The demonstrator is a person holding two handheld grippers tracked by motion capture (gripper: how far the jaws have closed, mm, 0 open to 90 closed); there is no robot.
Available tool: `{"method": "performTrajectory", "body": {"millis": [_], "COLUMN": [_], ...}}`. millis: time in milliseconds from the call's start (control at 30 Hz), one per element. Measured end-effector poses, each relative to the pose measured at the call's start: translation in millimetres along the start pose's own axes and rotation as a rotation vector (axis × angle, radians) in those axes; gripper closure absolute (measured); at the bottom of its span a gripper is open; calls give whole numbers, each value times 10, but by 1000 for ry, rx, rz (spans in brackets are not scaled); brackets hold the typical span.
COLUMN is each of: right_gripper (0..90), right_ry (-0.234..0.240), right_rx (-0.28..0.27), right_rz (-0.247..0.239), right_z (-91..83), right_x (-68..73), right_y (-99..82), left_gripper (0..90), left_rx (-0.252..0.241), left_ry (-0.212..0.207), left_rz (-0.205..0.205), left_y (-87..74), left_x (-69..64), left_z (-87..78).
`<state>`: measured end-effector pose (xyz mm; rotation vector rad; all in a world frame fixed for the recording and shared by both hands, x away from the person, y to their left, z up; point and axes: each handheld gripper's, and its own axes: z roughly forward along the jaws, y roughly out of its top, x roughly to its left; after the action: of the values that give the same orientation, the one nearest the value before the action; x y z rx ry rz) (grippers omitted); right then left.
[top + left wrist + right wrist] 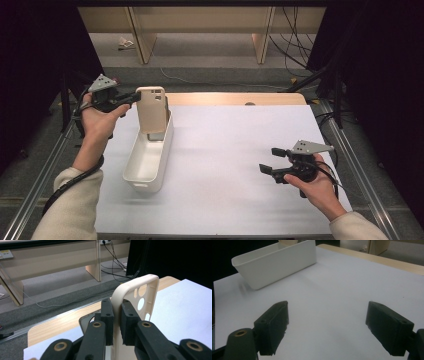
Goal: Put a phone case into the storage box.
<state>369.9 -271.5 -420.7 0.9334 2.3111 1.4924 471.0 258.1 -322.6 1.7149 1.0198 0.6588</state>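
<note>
The person's left forearm runs up the left side of the high view, wrist cocked inward, so that the left gripper [131, 96] points level toward the table's middle. Its jaws are clamped on the edge of a beige phone case [152, 109], pads pressing the rim from both sides (the left gripper view shows the contact plainly). The case stands upright, camera cutouts at the top, its lower end inside the far end of a white bin [145, 162]; whether it touches the bin's floor cannot be told.

The right forearm enters at the lower right, hand low above the white table sheet [230, 150]. The right gripper [271, 160] points left toward the bin, well apart from it. Its jaws stand wide apart with nothing between them; in the right gripper view bare sheet lies between the pads.

Count: two grippers, one phone case, one bin. Something grey and flat lies in the bin behind the case; too little shows to name it.
</note>
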Motion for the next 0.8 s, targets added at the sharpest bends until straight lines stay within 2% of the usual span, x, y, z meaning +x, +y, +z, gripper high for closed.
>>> {"method": "performTrajectory", "body": {"millis": [633, 800], "right_gripper": [193, 193], "right_ry": [0, 0], "right_rx": [2, 3], "right_rz": [0, -1], "right_z": [3, 5], "right_x": [-1, 0], "right_y": [-1, -2], "left_gripper": [819, 819], "left_rx": [21, 45], "left_ry": [2, -2], "left_rz": [-9, -2], "left_y": [-105, -169], "left_x": [73, 70], "left_z": [66, 127]}}
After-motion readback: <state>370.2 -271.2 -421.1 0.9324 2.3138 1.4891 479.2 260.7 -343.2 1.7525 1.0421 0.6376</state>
